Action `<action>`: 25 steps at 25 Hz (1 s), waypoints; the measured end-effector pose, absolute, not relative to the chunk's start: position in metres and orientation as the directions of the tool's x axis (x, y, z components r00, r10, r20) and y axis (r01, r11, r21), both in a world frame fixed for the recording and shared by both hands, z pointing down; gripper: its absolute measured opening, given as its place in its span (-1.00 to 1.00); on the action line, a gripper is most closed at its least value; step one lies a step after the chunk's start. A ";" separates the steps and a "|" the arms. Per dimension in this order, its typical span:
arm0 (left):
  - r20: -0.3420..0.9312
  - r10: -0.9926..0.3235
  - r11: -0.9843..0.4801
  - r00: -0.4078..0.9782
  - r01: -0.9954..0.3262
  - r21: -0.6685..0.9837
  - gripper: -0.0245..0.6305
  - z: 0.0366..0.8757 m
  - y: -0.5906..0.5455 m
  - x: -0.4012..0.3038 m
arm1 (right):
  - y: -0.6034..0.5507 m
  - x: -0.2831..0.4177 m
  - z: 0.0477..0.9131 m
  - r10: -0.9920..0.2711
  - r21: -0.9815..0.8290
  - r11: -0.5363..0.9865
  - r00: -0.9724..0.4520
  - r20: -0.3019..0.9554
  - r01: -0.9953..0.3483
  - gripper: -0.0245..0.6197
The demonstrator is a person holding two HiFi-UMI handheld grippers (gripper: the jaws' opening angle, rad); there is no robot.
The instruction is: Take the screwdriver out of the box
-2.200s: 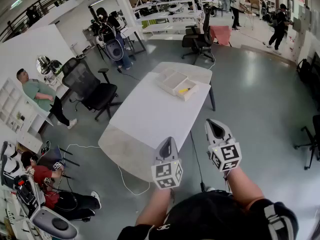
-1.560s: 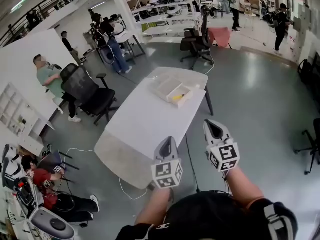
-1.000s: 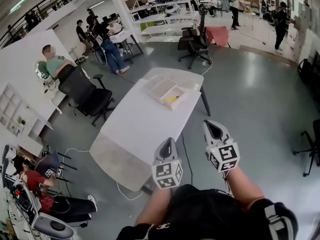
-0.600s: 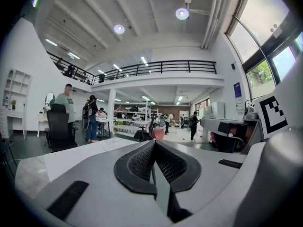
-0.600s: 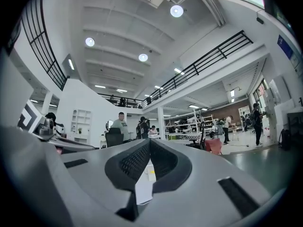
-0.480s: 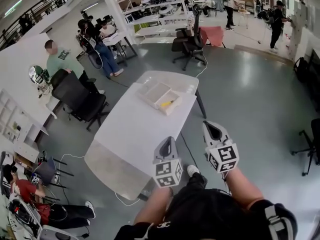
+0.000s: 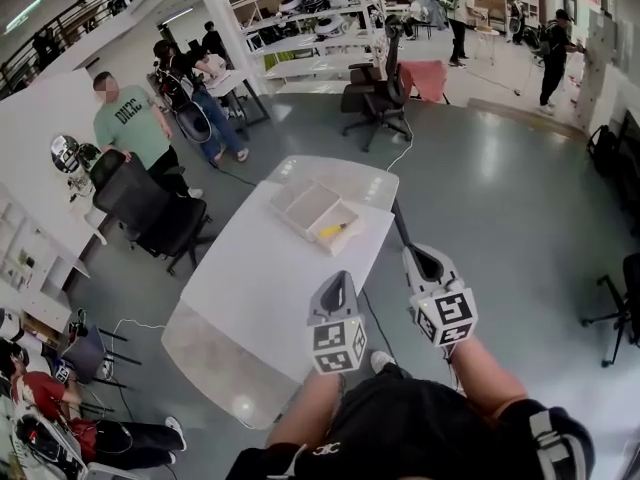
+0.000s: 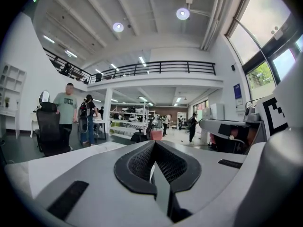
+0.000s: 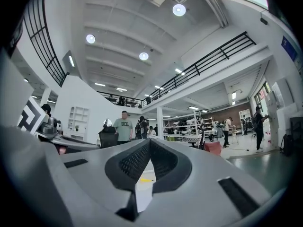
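Note:
An open whitish box (image 7: 310,209) stands toward the far end of a long white table (image 7: 260,288). A screwdriver with a yellow handle (image 7: 333,230) lies in the box's near right compartment. My left gripper (image 7: 337,281) and right gripper (image 7: 423,259) are held up side by side in front of me, near the table's near right edge and well short of the box. Both are shut with nothing in them. In the right gripper view a yellow speck of the screwdriver (image 9: 146,179) shows through the slit between the jaws. The left gripper (image 8: 154,148) looks across the tabletop.
A black office chair (image 7: 150,213) stands left of the table, with a person in a green shirt (image 7: 128,123) behind it. Another black chair (image 7: 372,93) and work benches with people stand beyond. A cable (image 7: 130,325) trails on the grey floor at the near left.
The table and box have come nearer and lower in the head view as I walk toward them. Both grippers keep the same raised, shut pose. People in the background have shifted.

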State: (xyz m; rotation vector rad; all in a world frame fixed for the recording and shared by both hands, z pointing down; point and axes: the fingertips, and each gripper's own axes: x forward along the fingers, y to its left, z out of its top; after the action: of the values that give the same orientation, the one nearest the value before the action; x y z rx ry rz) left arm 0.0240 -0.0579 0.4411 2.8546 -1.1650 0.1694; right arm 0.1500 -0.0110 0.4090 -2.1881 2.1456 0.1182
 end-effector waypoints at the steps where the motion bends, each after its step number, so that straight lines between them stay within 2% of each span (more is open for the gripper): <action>1: 0.122 -0.699 -0.709 0.705 -0.705 0.009 -0.88 0.440 -0.066 0.026 | -0.019 0.152 0.408 -0.994 0.002 -0.013 0.013 -0.106 -1.000 -0.88; 19: 0.107 -0.746 -0.659 0.658 -0.752 0.027 -0.88 0.433 -0.246 0.066 | -0.207 0.194 0.401 -0.993 0.032 0.061 -0.064 -0.099 -0.998 -0.89; 25: 0.108 -0.769 -0.629 0.630 -0.776 0.046 -0.88 0.441 -0.292 0.059 | -0.259 0.189 0.407 -0.991 0.036 0.098 -0.100 -0.086 -0.995 -0.88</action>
State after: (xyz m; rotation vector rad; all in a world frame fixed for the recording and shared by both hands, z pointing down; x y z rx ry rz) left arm 0.0589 -0.2918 0.4407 2.7562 -1.3093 0.1187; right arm 0.1891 -0.2592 0.4074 -2.0800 2.2975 0.1314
